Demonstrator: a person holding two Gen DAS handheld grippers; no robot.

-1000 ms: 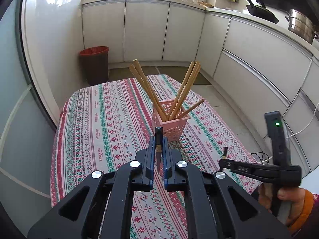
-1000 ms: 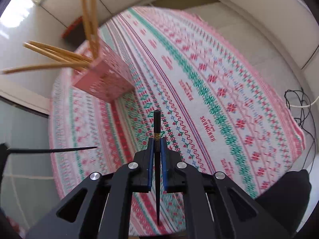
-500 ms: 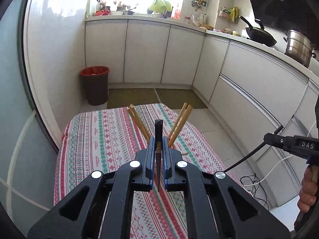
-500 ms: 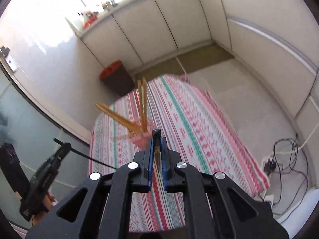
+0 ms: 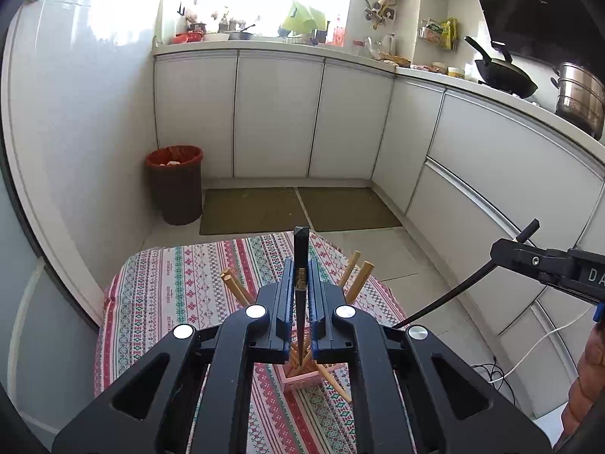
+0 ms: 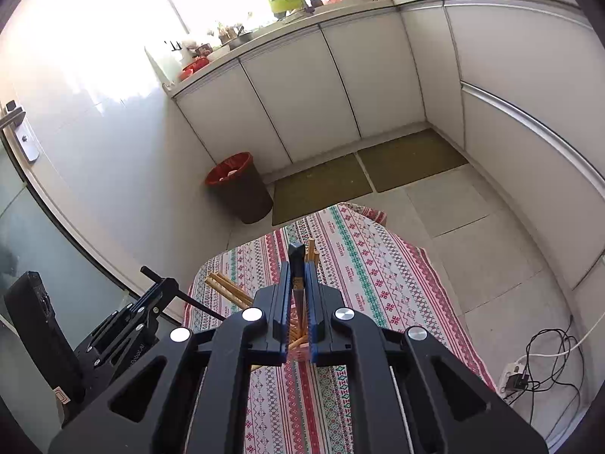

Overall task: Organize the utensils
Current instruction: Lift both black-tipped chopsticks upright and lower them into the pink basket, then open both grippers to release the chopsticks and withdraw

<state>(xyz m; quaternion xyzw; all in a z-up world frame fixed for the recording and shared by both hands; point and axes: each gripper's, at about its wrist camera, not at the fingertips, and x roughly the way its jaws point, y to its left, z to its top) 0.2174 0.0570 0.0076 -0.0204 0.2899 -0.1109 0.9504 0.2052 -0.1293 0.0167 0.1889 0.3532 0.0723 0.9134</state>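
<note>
Left wrist view: at lower centre our left claw (image 5: 301, 283) pinches a slim black chopstick (image 5: 300, 265), above the pink perforated plastic basket (image 5: 298, 378) of wooden chopsticks (image 5: 236, 287) on the striped-cloth table (image 5: 170, 287). Right wrist view: our right claw (image 6: 297, 283) likewise clamps another black chopstick (image 6: 297, 261). Beyond, upper left, a red-rimmed brown bin (image 6: 240, 189).

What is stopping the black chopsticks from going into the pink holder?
Nothing solid blocks the way. Each black chopstick hangs tip-down over the pink holder. Only the wooden chopsticks already fanned out inside crowd the opening, so the tips must slip between them.
</note>
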